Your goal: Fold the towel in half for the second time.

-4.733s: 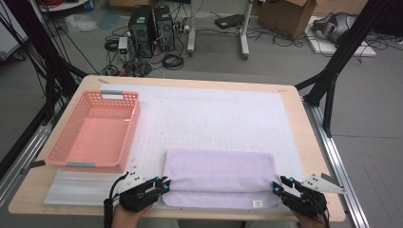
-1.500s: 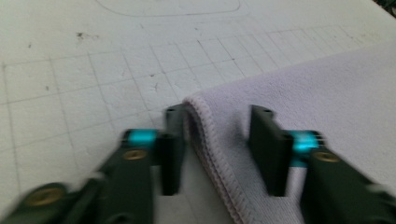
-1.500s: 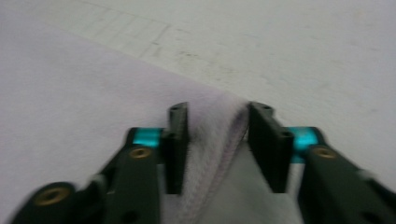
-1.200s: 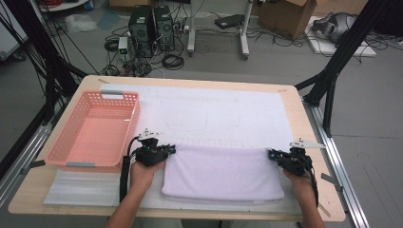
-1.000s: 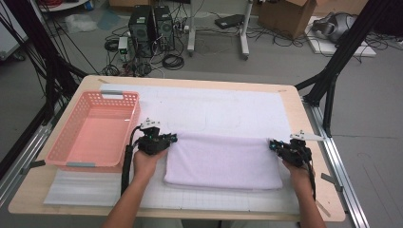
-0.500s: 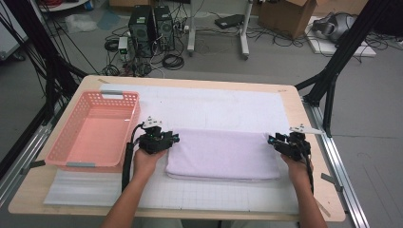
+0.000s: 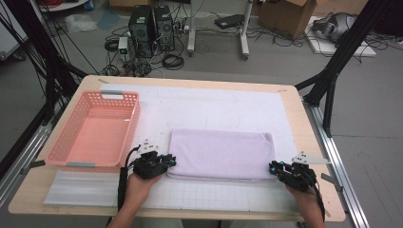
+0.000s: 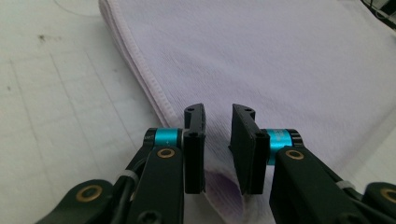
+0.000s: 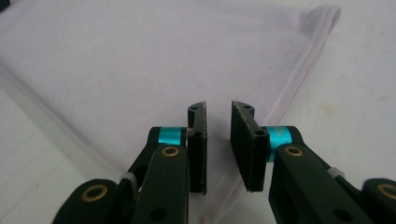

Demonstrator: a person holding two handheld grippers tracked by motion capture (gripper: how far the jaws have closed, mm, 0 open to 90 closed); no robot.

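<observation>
Both hands lie low and level: left gripper point(image 7: 169, 162) and right gripper point(image 7: 273, 167), jaws just narrowing to slim gaps, flank the folded towel's point(image 7: 221, 153) near corners, gripping nothing.

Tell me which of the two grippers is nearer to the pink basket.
The left gripper. It sits at the near left corner of the folded lilac towel, just beside the pink basket. The right gripper is at the towel's opposite near corner, far from the basket.
</observation>
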